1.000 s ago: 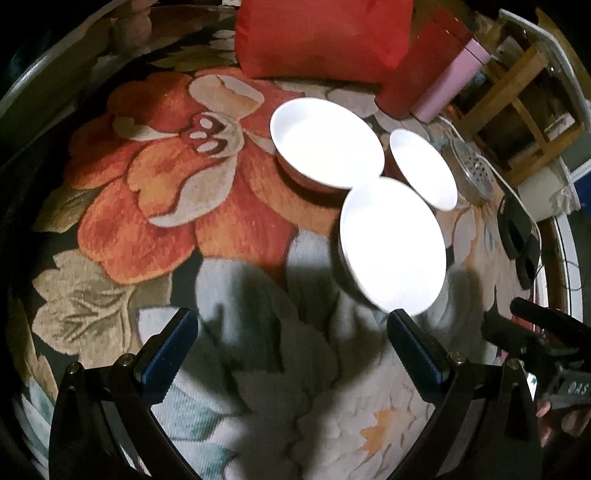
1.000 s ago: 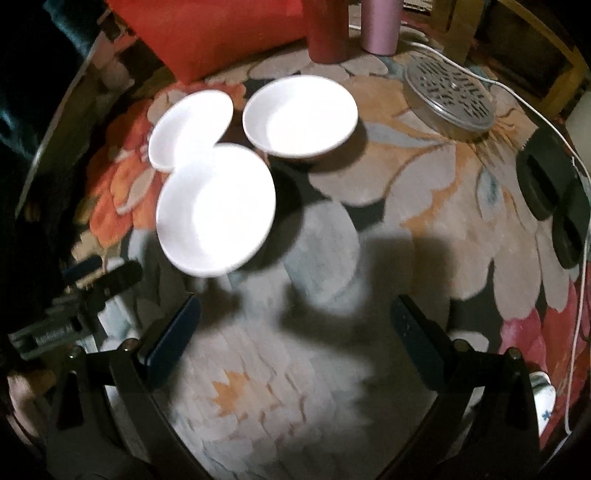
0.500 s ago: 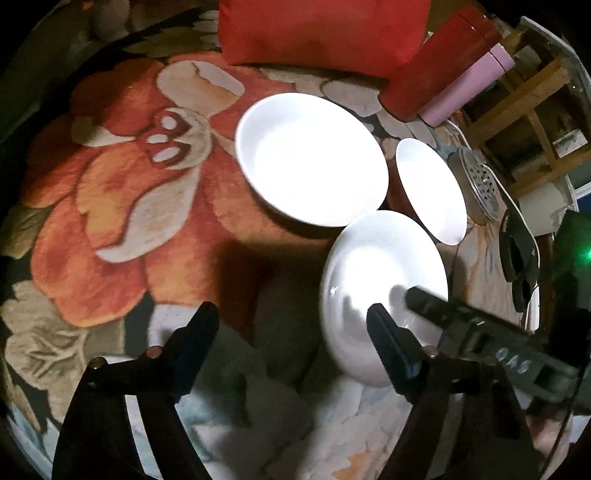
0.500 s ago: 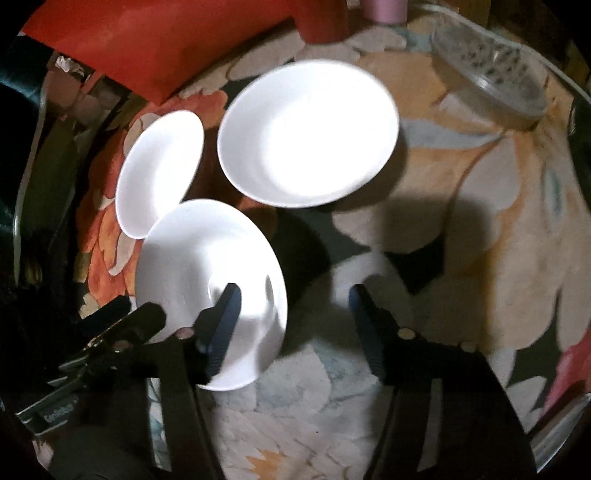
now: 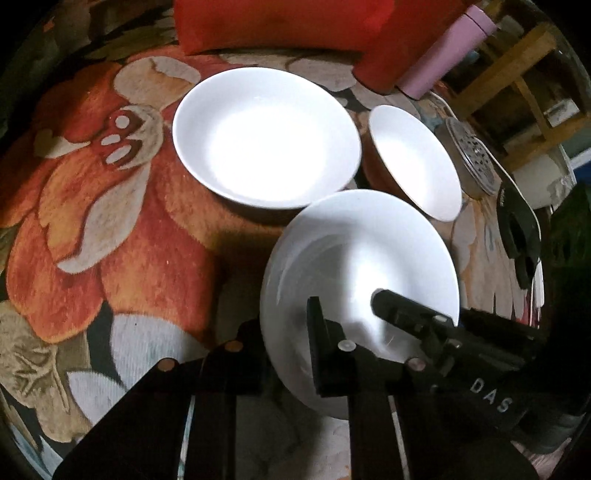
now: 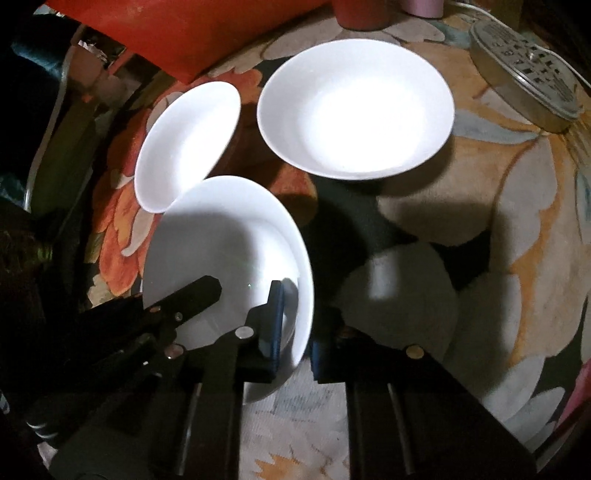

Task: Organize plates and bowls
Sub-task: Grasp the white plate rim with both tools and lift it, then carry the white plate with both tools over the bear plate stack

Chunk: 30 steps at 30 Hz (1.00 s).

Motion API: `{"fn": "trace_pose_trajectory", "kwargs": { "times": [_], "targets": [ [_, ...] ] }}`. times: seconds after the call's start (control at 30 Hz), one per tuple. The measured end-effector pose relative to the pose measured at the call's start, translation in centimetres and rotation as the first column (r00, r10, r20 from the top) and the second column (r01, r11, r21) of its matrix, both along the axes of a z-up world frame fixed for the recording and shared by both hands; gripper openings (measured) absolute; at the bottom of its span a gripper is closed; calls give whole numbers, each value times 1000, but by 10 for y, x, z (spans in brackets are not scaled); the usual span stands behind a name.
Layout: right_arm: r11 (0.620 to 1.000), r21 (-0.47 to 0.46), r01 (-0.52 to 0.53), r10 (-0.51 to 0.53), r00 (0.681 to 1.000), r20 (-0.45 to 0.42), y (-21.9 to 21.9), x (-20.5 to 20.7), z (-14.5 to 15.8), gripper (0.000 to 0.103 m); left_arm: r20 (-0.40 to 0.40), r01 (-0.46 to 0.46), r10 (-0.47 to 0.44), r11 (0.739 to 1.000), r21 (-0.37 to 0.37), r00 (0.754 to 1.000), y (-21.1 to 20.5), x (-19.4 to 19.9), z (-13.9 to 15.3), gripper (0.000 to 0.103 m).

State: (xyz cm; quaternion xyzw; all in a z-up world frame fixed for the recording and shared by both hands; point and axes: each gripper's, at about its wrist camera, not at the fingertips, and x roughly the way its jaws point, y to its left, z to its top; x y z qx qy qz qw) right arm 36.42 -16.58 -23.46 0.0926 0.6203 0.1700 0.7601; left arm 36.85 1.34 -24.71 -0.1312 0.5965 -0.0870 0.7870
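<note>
Plates and bowls sit in a tight cluster on the flowered rug (image 5: 110, 221), three white pieces in all. The nearest plate (image 5: 362, 251) is the one being handled: the left gripper (image 5: 288, 354) has its jaws clamped on the near-left rim, one finger over the top face and one hidden beneath, and the right gripper (image 6: 295, 325) is clamped on the opposite rim in the same way. In the left view the right one shows as a dark bar lying over the plate's inner face.

Behind it, the large bowl (image 5: 266, 136) seems to lie under the plate's far edge or touch it; the small bowl (image 5: 413, 162) is just beside, and I cannot tell whether they meet.

The risk I see is in the lift. Both grips bite only on a thin, glossy rim near the same side, so the far edge would sag and the plate could slide out of the pads or pivot between them. If the two hands rise unevenly, the plate may twist and one grip let go. A sagging far edge could also knock either bowl's rim, chipping it or shoving it toward the red cushion (image 5: 280, 22). The soft rug would at least deaden a short drop.
</note>
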Motion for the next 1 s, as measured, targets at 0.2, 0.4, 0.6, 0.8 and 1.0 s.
{"fn": "trace_pose_trajectory", "kwargs": {
  "times": [0.2,0.4,0.6,0.8,1.0],
  "targets": [
    [1000,-8,-11,11,1000,12,-2,-12,18,12,28,45,-45,999,11,999,-3,-18,18,15],
    [998,-36,-53,54,998,37,-2,-31,44,13,59,82,-84,996,34,995,-10,-37,48,15],
    [997,-45,-69,71,997,41,-10,-51,72,13,82,118,-122,992,44,989,-22,-58,81,15],
    [998,-42,-54,56,997,49,-28,-70,97,13,101,155,-160,986,55,982,-42,-74,109,15],
    [999,-36,-20,21,999,41,-52,-88,114,14,113,194,-199,980,53,973,-68,-90,130,15]
  ]
}}
